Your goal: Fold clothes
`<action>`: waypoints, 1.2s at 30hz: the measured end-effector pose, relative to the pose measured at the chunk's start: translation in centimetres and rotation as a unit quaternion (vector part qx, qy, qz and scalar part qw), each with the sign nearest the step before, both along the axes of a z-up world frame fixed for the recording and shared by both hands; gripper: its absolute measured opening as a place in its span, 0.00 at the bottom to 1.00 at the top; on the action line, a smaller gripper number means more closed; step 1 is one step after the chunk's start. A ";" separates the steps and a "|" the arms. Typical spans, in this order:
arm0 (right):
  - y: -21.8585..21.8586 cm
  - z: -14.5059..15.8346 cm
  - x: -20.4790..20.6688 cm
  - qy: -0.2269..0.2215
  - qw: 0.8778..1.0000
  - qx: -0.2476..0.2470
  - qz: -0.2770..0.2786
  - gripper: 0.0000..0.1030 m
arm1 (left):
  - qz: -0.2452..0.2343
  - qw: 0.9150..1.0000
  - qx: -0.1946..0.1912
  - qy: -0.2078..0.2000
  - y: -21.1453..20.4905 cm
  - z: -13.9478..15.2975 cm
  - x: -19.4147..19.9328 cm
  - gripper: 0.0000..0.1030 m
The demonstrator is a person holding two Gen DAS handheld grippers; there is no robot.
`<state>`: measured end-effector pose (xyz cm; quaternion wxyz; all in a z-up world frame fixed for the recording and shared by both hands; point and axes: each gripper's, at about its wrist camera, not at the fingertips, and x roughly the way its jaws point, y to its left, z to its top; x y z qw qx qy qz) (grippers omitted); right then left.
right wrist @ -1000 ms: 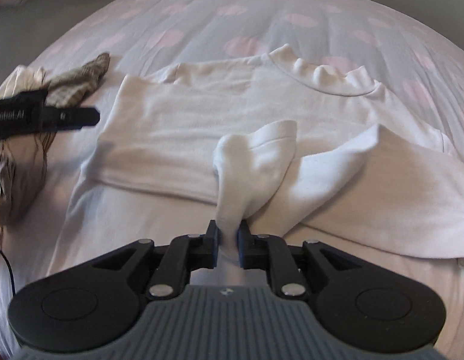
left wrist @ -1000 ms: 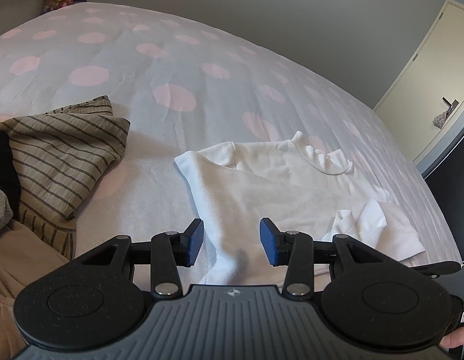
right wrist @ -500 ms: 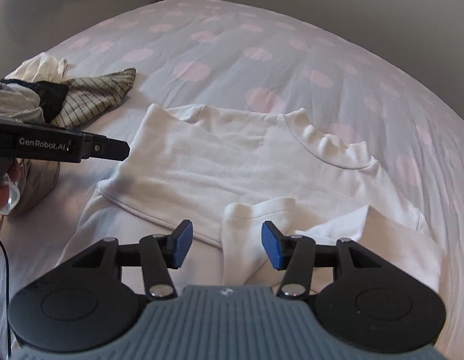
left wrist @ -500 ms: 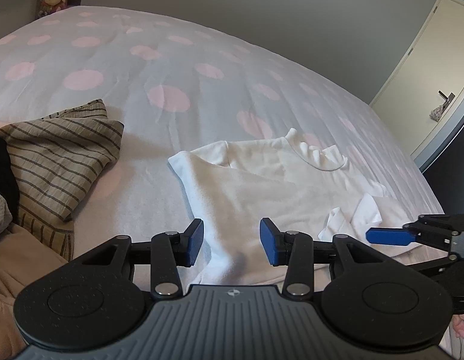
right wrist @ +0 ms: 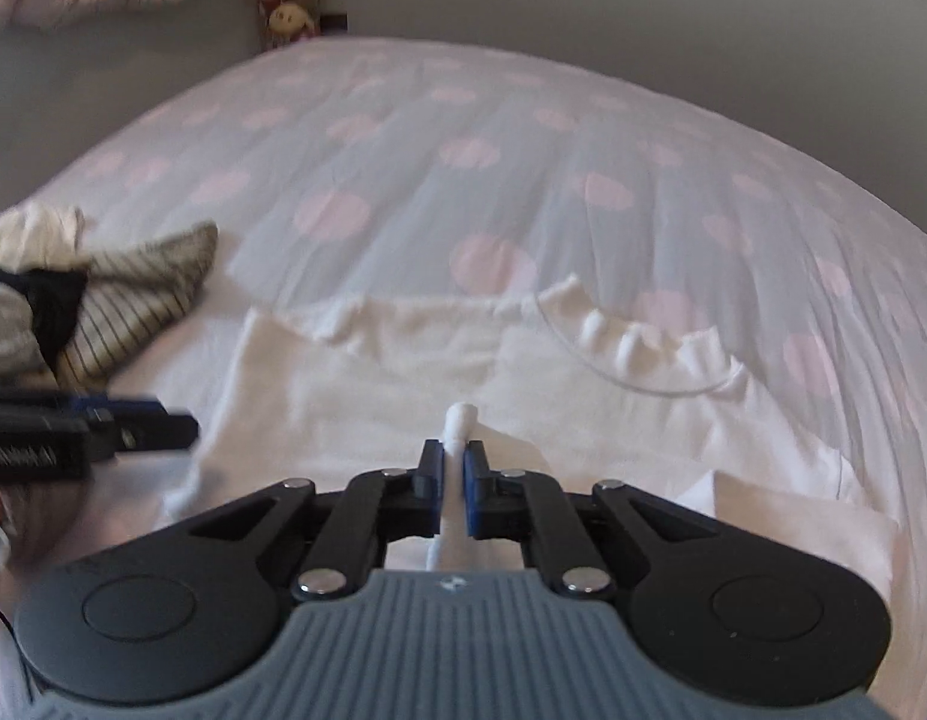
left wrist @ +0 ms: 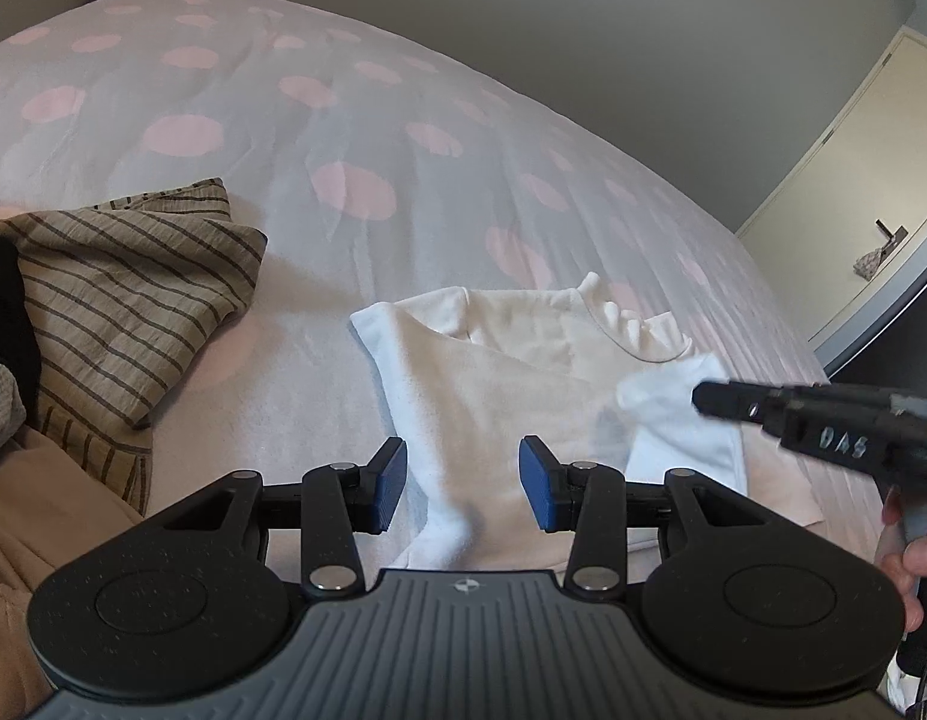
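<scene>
Shirt [left wrist: 511,378] is seen spread on the bed [left wrist: 283,138] from the left wrist, beyond the left gripper [left wrist: 463,483], whose jaws are held wide apart and empty. From the right wrist, a shirt fold is seen pinched in the closed right gripper [right wrist: 455,483]; striped cloth [right wrist: 139,294] is seen far left.

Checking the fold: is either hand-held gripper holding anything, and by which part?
The right hand-held gripper pinches the white top by its sleeve; the left holds nothing.

Each claw [left wrist: 462,485] [right wrist: 455,480] has black linkage arms with silver pivot screws, blue finger pads [left wrist: 538,495], two round black discs and a ribbed grey base.
</scene>
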<state>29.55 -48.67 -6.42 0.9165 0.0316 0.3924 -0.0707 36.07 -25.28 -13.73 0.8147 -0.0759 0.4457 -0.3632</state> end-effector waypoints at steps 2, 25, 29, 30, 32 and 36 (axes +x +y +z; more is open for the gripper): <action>0.3 2.1 0.1 -0.044 0.999 0.024 0.000 0.08 | 0.007 1.000 0.006 -0.005 0.1 0.2 0.0 0.38; 6.2 -6.3 0.8 0.001 0.990 0.118 0.072 0.29 | 0.059 0.998 -0.007 0.035 1.9 -1.1 1.7 0.39; 6.1 -6.6 -0.6 0.005 0.990 0.119 0.077 0.32 | 0.037 0.999 -0.001 0.028 1.0 -1.2 1.0 0.41; 5.7 -6.4 -1.5 0.000 0.991 0.113 0.072 0.32 | 0.030 0.999 0.001 0.025 0.7 -1.2 0.8 0.41; 4.1 -5.9 -3.8 -0.008 0.994 0.097 0.047 0.33 | 0.016 1.000 0.005 0.017 0.0 -1.3 0.4 0.41; -0.3 -5.2 -9.0 -0.021 0.998 0.050 -0.025 0.33 | -0.006 1.000 0.020 0.003 -1.2 -1.5 -0.6 0.41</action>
